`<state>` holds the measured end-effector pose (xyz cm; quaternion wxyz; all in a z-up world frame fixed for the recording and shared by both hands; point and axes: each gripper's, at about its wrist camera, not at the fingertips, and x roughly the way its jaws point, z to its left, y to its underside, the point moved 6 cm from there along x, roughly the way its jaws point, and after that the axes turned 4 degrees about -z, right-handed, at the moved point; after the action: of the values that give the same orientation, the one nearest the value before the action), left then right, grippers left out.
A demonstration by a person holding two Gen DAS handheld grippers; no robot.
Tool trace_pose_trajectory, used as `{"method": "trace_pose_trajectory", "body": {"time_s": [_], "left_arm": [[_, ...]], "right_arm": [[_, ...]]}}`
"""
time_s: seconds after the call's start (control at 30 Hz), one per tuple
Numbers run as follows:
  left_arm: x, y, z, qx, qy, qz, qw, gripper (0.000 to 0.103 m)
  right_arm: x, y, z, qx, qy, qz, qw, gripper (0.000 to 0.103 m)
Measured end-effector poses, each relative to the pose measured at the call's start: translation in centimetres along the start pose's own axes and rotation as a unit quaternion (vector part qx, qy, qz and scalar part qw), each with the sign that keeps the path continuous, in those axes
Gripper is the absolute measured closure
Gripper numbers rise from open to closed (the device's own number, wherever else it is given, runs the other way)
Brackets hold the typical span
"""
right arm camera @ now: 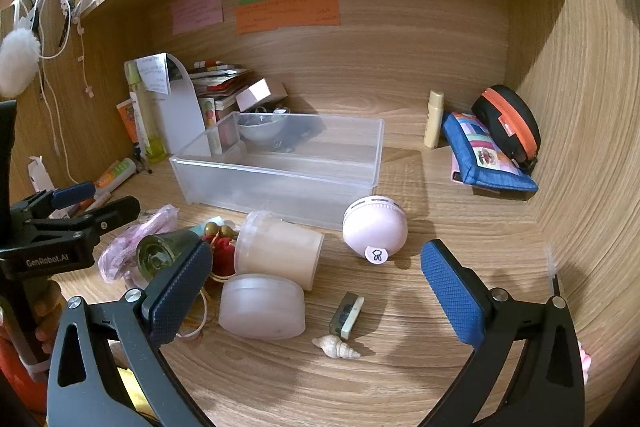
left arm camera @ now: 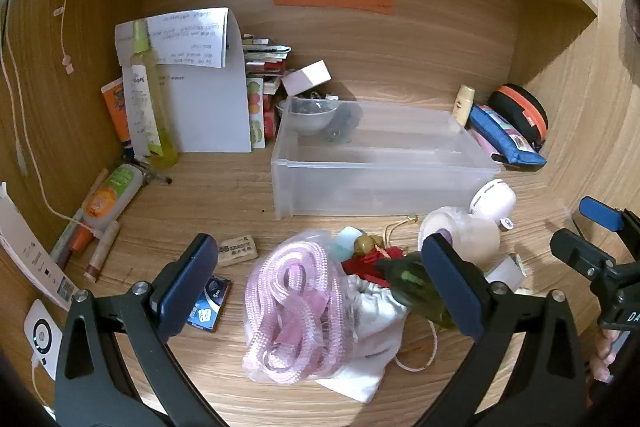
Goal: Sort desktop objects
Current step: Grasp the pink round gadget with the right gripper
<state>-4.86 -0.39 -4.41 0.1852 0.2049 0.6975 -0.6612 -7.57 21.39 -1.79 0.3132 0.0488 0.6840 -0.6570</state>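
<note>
I see left hand-held gripper [left arm camera: 320,275] wide open, empty, over pink cord [left arm camera: 296,311] | right hand-held gripper [right arm camera: 316,279] wide open, empty | cord, jar [right arm camera: 280,253], shell [right arm camera: 336,346] in front of bin [right arm camera: 280,179] on surface [right arm camera: 400,367]

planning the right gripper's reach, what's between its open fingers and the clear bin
In the right wrist view, the pink round gadget lies between the right gripper and the clear bin.
</note>
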Motion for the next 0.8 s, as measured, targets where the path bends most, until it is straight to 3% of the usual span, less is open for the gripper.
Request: {"method": "trace_pose_trajectory", "body": {"time_s": [0.4, 0.6, 0.8], "left_arm": [[1.2, -0.4, 0.5, -0.001, 0.008, 0.007, 0.9999, 0.000], [2.6, -1.6, 2.6, -0.005, 0.007, 0.013, 0.9999, 0.000], [5.2, -2.0, 4.1, 0.011, 0.034, 0.061, 0.9975, 0.000]], "right_arm": [[1.0, -0.5, -0.4, 0.002, 0.005, 0.005, 1.000, 0.000], [2.3, -1.2, -1.6, -0.003, 0.025, 0.010, 1.000, 0.000], [4.0, -2.2, -3.5, -0.010, 0.043, 0.020, 0.999, 0.000]]}}
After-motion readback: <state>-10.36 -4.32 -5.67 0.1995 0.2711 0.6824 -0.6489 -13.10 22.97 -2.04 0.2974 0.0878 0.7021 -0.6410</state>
